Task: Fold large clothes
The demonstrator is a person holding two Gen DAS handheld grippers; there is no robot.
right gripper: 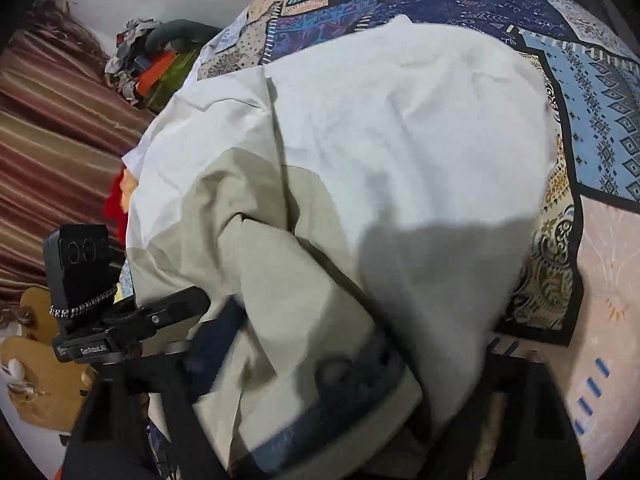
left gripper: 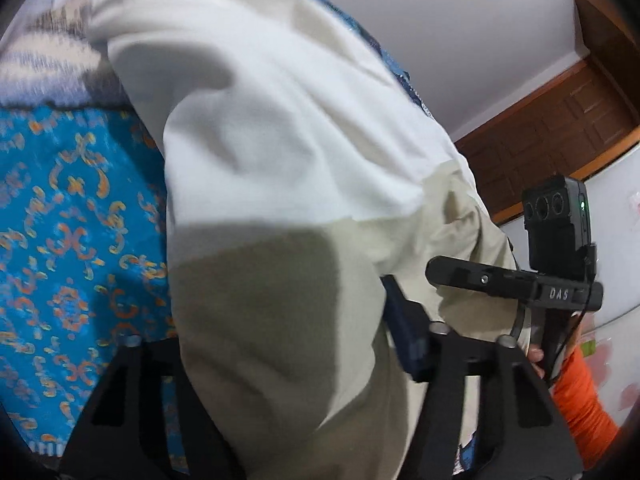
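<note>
A large white and beige garment point(left gripper: 280, 120) is heaped on the bed and fills most of both views. In the left wrist view its beige part lies across my left gripper point(left gripper: 284, 308). The jaws stand partway apart with cloth bunched between them; one blue pad point(left gripper: 404, 320) shows against the cloth and the other finger is covered. In the right wrist view the garment point(right gripper: 400, 140) drapes over my right gripper point(right gripper: 296, 336), whose jaws are also partway apart around a beige fold, with one blurred pad point(right gripper: 216, 340) showing. No firm pinch shows on either side.
A blue bedcover with orange motifs point(left gripper: 72, 240) and a patchwork quilt point(right gripper: 600, 140) lie under the garment. A person's orange sleeve point(left gripper: 580, 400) is at right. A pile of clothes point(right gripper: 152, 60), a striped curtain point(right gripper: 48, 140) and a wooden door point(left gripper: 560, 128) stand around the bed.
</note>
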